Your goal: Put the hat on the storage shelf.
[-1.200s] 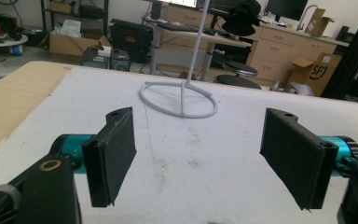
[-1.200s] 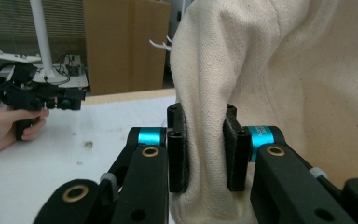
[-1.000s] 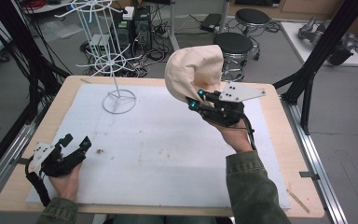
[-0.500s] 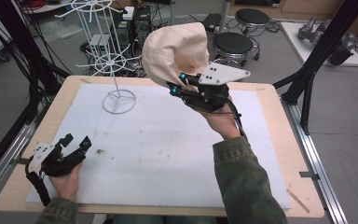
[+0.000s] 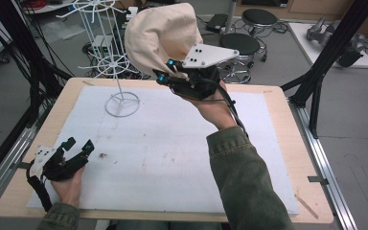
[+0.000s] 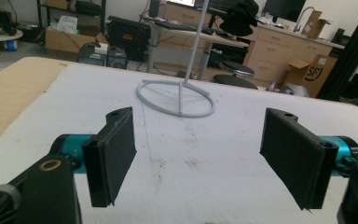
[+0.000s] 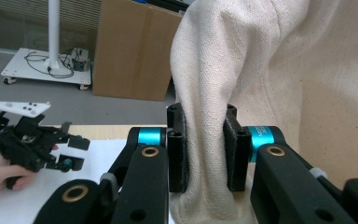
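1. The right gripper (image 5: 165, 72) carries a cream canvas hat (image 5: 160, 36) high above the far side of the table (image 5: 278, 103). Judging by the lift, the aim is to hang it on the white wire rack (image 5: 108, 62), which stands beyond and to one side of these jaws.
2. In the right gripper view the two black pads (image 7: 176, 149) are clenched on a bunched fold of the hat's cloth; most of the hat billows above and past the jaws. A pinch near the edge likely leaves the crown free to drop over a prong.
3. The left gripper (image 5: 76, 146) rests low near the table's front corner, probably waiting. Its jaws stand wide apart and released, with nothing between them; the rack's ring base (image 6: 176, 98) lies straight ahead, well beyond the pads.
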A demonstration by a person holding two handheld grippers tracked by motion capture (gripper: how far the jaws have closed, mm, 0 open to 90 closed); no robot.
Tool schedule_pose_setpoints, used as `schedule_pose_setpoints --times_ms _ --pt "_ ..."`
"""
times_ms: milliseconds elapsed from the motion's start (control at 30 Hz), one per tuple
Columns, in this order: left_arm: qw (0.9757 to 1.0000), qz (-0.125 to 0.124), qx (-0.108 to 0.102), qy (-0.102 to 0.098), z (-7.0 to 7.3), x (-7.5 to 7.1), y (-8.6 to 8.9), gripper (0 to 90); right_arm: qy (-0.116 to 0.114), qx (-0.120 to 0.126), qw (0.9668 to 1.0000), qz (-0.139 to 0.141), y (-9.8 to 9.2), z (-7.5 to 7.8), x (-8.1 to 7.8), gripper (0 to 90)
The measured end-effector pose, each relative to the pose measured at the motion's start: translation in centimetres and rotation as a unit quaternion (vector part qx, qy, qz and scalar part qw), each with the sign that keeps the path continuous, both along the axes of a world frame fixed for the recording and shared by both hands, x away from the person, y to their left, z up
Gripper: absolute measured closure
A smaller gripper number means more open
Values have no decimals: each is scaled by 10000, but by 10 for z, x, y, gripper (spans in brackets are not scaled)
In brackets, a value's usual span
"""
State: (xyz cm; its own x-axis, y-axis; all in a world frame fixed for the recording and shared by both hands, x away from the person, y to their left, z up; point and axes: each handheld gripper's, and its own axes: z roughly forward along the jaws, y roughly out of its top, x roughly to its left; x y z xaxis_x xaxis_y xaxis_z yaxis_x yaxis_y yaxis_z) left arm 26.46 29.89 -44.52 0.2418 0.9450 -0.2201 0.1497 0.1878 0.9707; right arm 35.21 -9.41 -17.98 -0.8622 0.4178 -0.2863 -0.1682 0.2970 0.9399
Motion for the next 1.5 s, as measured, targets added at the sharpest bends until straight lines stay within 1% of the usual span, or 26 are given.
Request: schedule_pose_setpoints --times_ms 100,200,267,367,400,433,467,500,667,700,733,800,833,900,967,1000,1100,1133,1167,1267,1300,1333,1367,1433,1500 --pt "10000 -42 27 30 -1 -2 0 263 -31 5 10000 21 6 7 4 751" --pt "10000 -46 43 17 -1 -4 0 263 -29 -8 10000 16 13 11 9 750" --pt "10000 14 80 -45 0 -7 2 263 -29 -30 10000 30 19 14 14 749" --pt "9999 63 91 -90 0 -10 5 263 -36 -47 10000 36 28 18 21 748" --pt "9999 63 91 -90 0 -10 5 263 -36 -47 10000 36 28 18 21 748" --pt "9998 98 84 -118 1 -12 6 263 -28 -91 9999 42 34 21 24 748" --pt "9998 98 84 -118 1 -12 6 263 -28 -91 9999 42 34 21 24 748" --pt "9998 125 82 -134 1 -12 7 263 -62 -141 9999 48 42 26 27 748" --pt "9997 129 101 -154 2 -10 6 264 -170 -192 9996 105 56 41 31 748" --pt "9997 129 101 -154 2 -10 6 263 -170 -192 9996 105 56 41 31 748" --pt "9997 128 112 -169 2 -10 6 263 -205 -219 9995 125 63 47 32 748" --pt "9997 126 113 -174 2 -10 6 263 -208 -228 9994 132 66 50 33 748" --pt "9997 128 126 -179 2 -10 6 263 -249 -210 9994 152 71 55 36 748" --pt "9996 132 130 -192 3 -10 6 264 -256 -152 9994 188 76 59 38 748" --pt "9995 137 186 -228 4 -9 6 264 -281 -138 9993 207 78 61 39 747" --pt "9994 160 201 -250 5 -8 6 263 -273 -32 9994 232 82 66 42 746" --pt "9995 147 183 -223 4 -7 5 263 -271 4 9993 239 86 68 45 745" --pt "9995 135 197 -202 4 -6 5 264 -274 -117 9994 170 92 70 49 745" --pt "9995 123 207 -200 4 -6 4 264 -275 -157 9994 133 94 70 52 745" --pt "9994 117 232 -229 5 -7 4 263 -256 -168 9995 105 98 71 56 743" --pt "9993 118 240 -245 5 -7 4 263 -201 -102 9997 66 101 71 60 743" --pt "9993 118 240 -245 5 -7 4 264 -201 -102 9997 66 101 71 60 743" --pt "9994 112 232 -230 4 -6 4 263 -115 -31 9999 46 103 69 66 743" --pt "9994 109 248 -225 4 -6 4 263 -25 -40 10000 28 105 66 71 743" --pt "9993 123 260 -230 4 -7 5 263 88 -101 9999 39 107 61 76 743"
